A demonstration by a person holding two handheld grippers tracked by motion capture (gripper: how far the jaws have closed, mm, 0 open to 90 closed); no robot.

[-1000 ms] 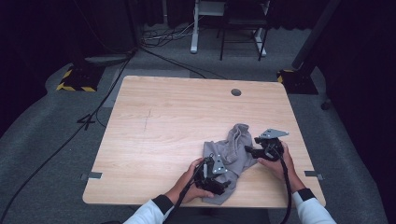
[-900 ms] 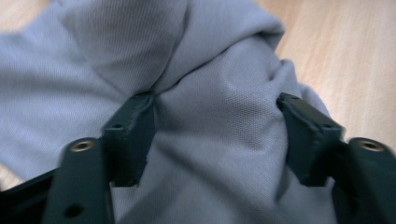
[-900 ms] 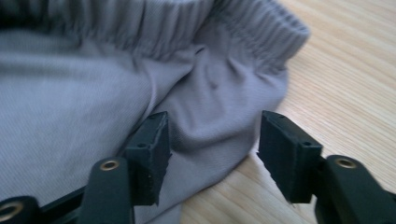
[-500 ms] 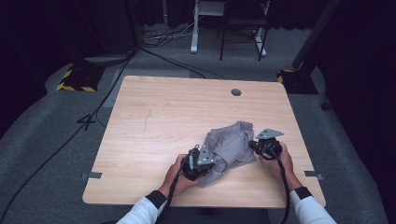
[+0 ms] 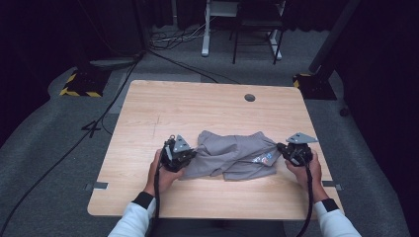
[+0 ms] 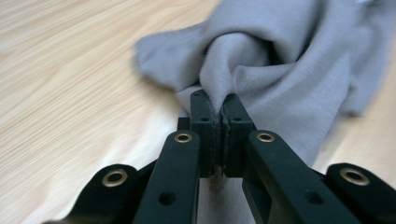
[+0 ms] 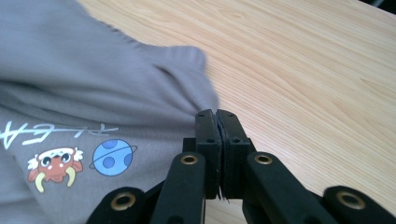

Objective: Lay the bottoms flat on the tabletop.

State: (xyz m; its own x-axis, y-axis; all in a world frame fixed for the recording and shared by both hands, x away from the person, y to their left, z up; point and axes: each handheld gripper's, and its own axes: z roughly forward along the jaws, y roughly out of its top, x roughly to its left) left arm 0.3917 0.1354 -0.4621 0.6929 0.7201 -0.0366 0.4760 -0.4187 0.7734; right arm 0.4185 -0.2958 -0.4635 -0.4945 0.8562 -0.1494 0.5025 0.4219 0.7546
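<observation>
Grey shirt [image 5: 232, 157] stretched flat near the table's [image 5: 207, 106] front edge. Left gripper [image 6: 218, 108] clamped on a bunched fold; right gripper [image 7: 217, 119] closed, seemingly pinching the hem. Its view reveals a blue planet print [image 7: 111, 157]. Bare wood lies wide beyond.

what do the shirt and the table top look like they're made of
Shirt: soft grey knit, likely cotton jersey; it folds and bunches where the tongs pinch it, matte, with a printed cartoon.
Table: pale wood or wood-look laminate; straight grain lines, smooth, slight sheen. Which one, I cannot tell.
</observation>
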